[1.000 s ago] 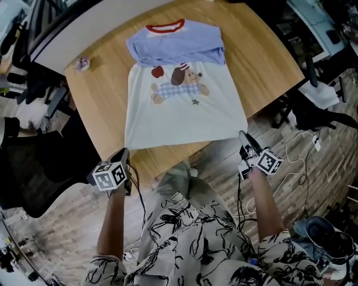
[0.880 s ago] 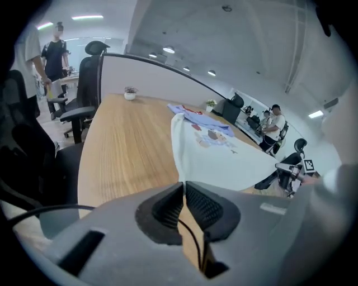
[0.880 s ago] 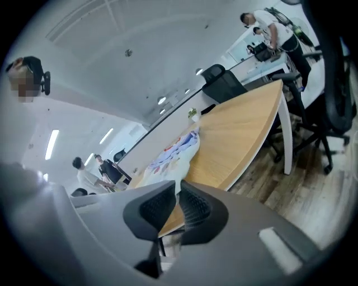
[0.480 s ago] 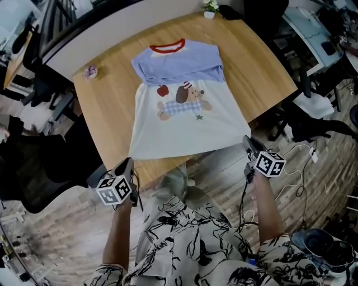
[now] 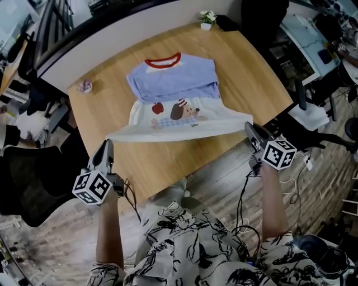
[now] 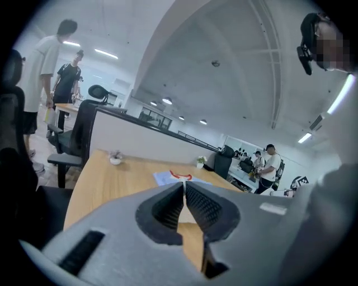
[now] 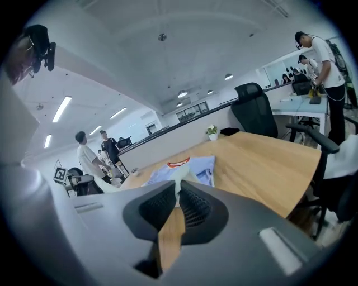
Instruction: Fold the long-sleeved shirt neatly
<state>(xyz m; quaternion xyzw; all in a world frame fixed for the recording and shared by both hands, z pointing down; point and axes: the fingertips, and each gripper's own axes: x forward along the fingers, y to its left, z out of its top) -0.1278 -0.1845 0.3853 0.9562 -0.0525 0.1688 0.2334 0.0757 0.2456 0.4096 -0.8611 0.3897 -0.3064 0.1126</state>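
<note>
The shirt [image 5: 174,100] lies on the wooden table [image 5: 112,167]. It has a blue top part with a red collar [image 5: 163,60] and a white body with a dog and apple print. Its near hem is raised off the table and stretched between my two grippers. My left gripper [image 5: 107,143] is shut on the hem's left corner, and my right gripper [image 5: 250,127] is shut on the right corner. In the left gripper view the jaws [image 6: 183,192] meet with pale cloth pinched between them. In the right gripper view white cloth [image 7: 180,177] comes out past the closed jaws.
A small potted plant [image 5: 207,17] stands at the table's far edge. A small purple-white object [image 5: 85,86] lies at its far left. A black office chair [image 5: 33,167] stands left of the table and another [image 5: 313,114] to its right. Cables [image 5: 305,167] lie on the floor. People stand far off.
Both grippers have risen and moved toward the table's far side. The shirt's near hem has lifted off the table with them and now hangs taut between them.
</note>
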